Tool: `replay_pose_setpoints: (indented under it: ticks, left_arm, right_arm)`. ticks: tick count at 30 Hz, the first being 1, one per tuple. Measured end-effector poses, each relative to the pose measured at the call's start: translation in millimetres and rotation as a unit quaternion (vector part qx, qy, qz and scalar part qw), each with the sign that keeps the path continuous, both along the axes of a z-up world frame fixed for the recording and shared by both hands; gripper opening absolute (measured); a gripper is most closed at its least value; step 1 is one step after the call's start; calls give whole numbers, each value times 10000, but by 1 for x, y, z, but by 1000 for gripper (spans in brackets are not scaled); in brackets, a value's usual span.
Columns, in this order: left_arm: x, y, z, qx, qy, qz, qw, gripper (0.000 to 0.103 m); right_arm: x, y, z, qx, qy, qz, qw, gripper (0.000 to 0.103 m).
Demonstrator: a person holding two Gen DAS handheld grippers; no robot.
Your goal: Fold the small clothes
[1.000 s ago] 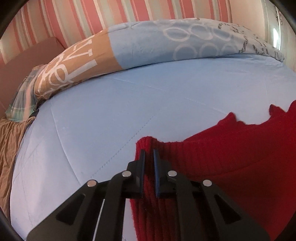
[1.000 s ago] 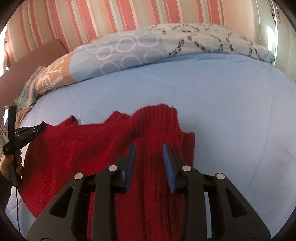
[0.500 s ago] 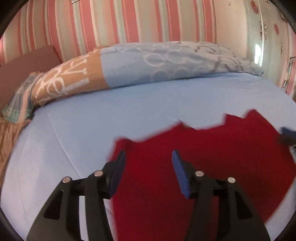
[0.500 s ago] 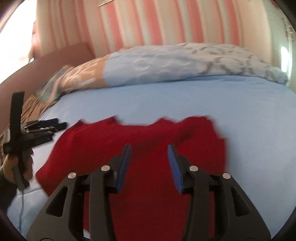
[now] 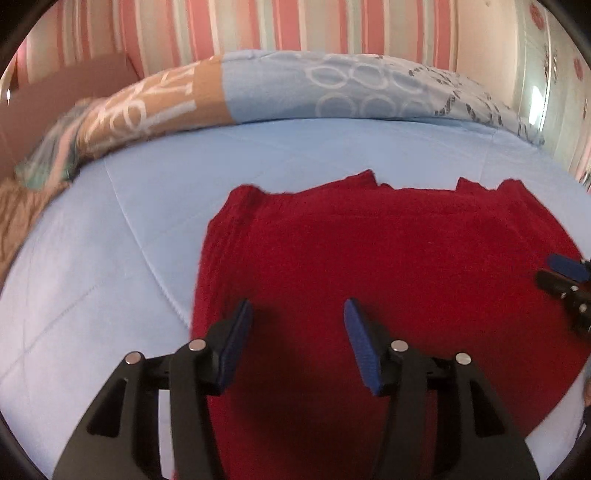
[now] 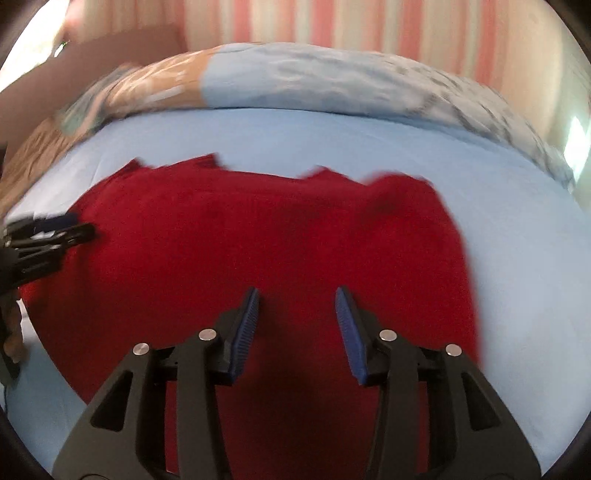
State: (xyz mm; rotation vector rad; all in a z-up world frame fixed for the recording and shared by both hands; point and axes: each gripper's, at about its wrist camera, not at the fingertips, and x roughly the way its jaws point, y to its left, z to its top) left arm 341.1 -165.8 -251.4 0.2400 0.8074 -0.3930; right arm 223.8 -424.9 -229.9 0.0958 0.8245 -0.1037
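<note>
A red knitted garment (image 5: 388,258) lies spread flat on the light blue bed sheet (image 5: 110,258); it also shows in the right wrist view (image 6: 240,240). My left gripper (image 5: 297,314) is open and empty, hovering over the garment's left part. My right gripper (image 6: 297,301) is open and empty above the garment's right-middle. The right gripper's tip shows at the right edge of the left wrist view (image 5: 565,280), and the left gripper shows at the left edge of the right wrist view (image 6: 48,236).
A rolled blue and tan patterned duvet (image 5: 295,92) lies along the far side of the bed, below a pink striped wall (image 5: 258,26). Brown fabric (image 5: 14,206) hangs at the far left. Bare sheet (image 6: 535,295) lies to the garment's right.
My left gripper let go of the garment's edge and opened. Both grippers pulled back and rose, and the garment now lies spread flat. The right gripper opened wider.
</note>
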Motion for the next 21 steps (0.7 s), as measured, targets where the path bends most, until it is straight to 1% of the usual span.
replay_pose_setpoints:
  ticks: [1, 2, 3, 4, 5, 7, 11, 14, 17, 18, 20, 21]
  left_arm:
    - [-2, 2, 1, 67, -67, 11, 10000, 51]
    - [-5, 3, 3, 164, -153, 47, 9997, 51]
    - [-8, 5, 3, 180, -168, 79, 9997, 51]
    - [-8, 6, 2, 157, -132, 85, 9998, 51]
    - [-9, 8, 0, 155, -88, 100, 9998, 51]
    - [-11, 8, -2, 192, -116, 102, 9997, 51]
    - [-12, 8, -6, 265, -155, 151, 9994, 52]
    - [-5, 9, -12, 214, -66, 159, 9996, 54]
    - [-3, 6, -4, 305, 53, 194, 9993, 54]
    - [-5, 6, 1, 307, 58, 207, 9993, 53]
    - [-11, 5, 9, 213, 91, 182, 9996, 53]
    - [-18, 3, 14, 125, 133, 136, 9997, 55]
  right_arm:
    - [-7, -8, 1, 33, -22, -154, 9999, 42]
    - [-14, -17, 1, -90, -33, -374, 9993, 38]
    - [-23, -28, 2, 76, -83, -465, 9989, 30]
    - [-30, -39, 1, 321, -98, -571, 9978, 31]
    - [-36, -47, -1, 429, -69, -724, 9964, 31]
    - [-44, -60, -13, 754, -16, -825, 9937, 30]
    - [-42, -59, -16, 785, -50, -868, 9931, 30]
    - [-45, -64, -20, 997, -104, -905, 9908, 30]
    - [-49, -63, -11, 1009, -41, -825, 9915, 31]
    - [-52, -62, -5, 1020, -86, -785, 9916, 32]
    - [-68, -57, 17, 1054, -401, -708, 9911, 46]
    - [-77, -54, 25, 1024, -522, -721, 9907, 58]
